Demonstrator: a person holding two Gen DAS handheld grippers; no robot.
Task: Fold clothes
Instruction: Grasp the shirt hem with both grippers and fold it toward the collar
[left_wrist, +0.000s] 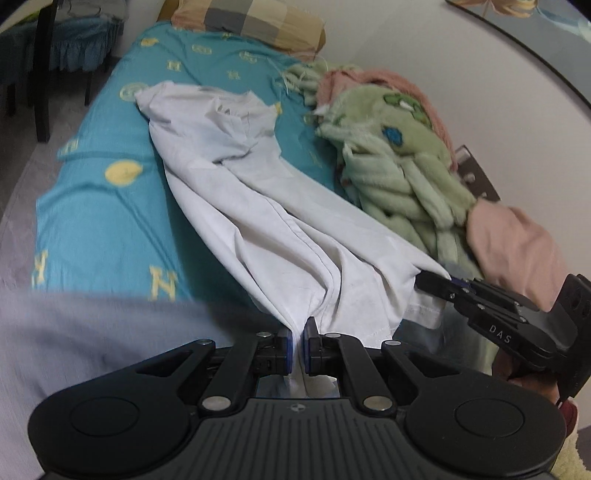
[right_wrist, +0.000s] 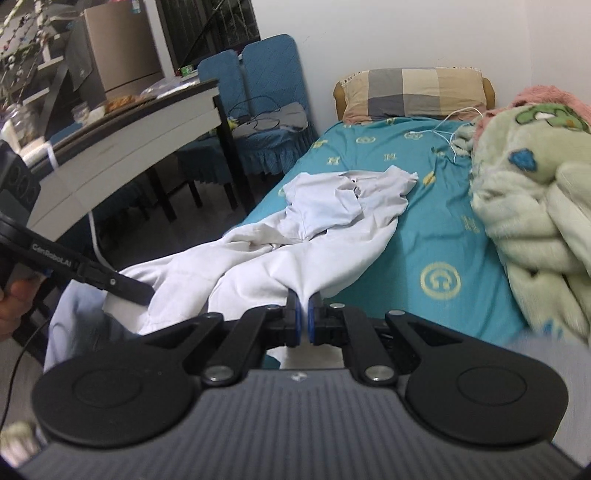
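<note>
A: Where is the white shirt (left_wrist: 236, 192) found?

B: It is stretched along the blue bedsheet (left_wrist: 99, 206), collar end toward the pillow (right_wrist: 413, 92), near end lifted off the bed. The green blanket (left_wrist: 391, 173) is heaped just beside it.

A: And the 2 tongs?

B: Both are pressed together on cloth. The shirt's near edge is pinched by the left gripper (left_wrist: 298, 345) at 1 point and by the right gripper (right_wrist: 303, 317) at another.

A: How is the shirt expected to handle?

B: Light, thin and limp, judging by the sag between the grips. Slipping is likely if only 1 layer is caught; the hem corners are judged the best hold.
</note>
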